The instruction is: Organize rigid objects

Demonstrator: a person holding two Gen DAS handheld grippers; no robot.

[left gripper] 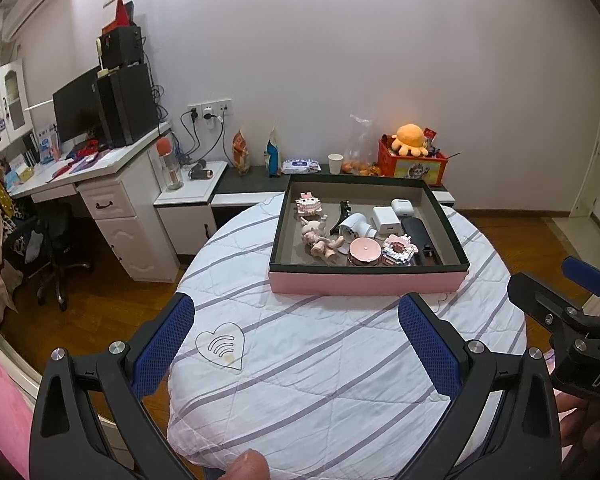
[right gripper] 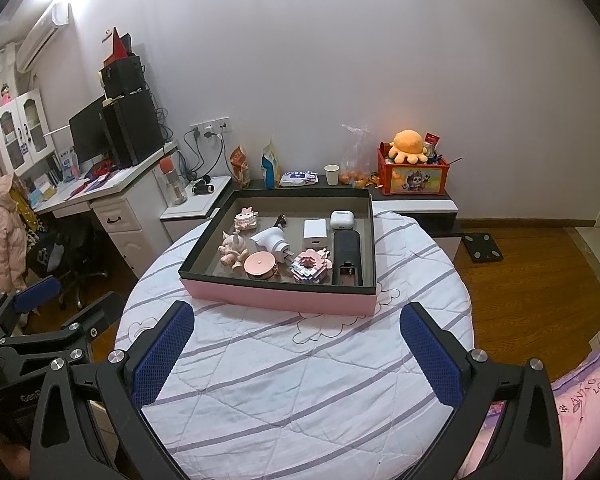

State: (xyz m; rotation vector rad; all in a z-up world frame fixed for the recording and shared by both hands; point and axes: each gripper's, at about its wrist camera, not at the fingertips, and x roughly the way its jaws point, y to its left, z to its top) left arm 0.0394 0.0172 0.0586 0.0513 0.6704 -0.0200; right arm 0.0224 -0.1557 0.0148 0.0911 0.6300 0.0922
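A pink box with a dark rim (left gripper: pixel 364 282) (right gripper: pixel 276 295) sits on a round table under a striped white cloth (left gripper: pixel 320 360) (right gripper: pixel 300 380). Inside lie a round pink case (left gripper: pixel 365 252) (right gripper: pixel 261 265), a pink block model (left gripper: pixel 398 251) (right gripper: pixel 310 266), a doll figure (left gripper: pixel 320 238) (right gripper: pixel 233 249), a white plug (left gripper: pixel 354 229) (right gripper: pixel 269 242), a white charger (left gripper: pixel 386 220) (right gripper: pixel 315 232), a white earbud case (left gripper: pixel 403 205) (right gripper: pixel 343 218) and a black device (left gripper: pixel 418 236) (right gripper: pixel 346 254). My left gripper (left gripper: pixel 296 344) and right gripper (right gripper: pixel 296 344) hang open above the cloth, short of the box, holding nothing.
A white desk with a monitor and speakers (left gripper: pixel 112 112) stands at the left with an office chair (left gripper: pixel 52 248). A low shelf behind the table holds snack bags, a paper cup (left gripper: pixel 335 163) and a red box with an orange plush (left gripper: pixel 411 140). A black scale (right gripper: pixel 482 247) lies on the wood floor.
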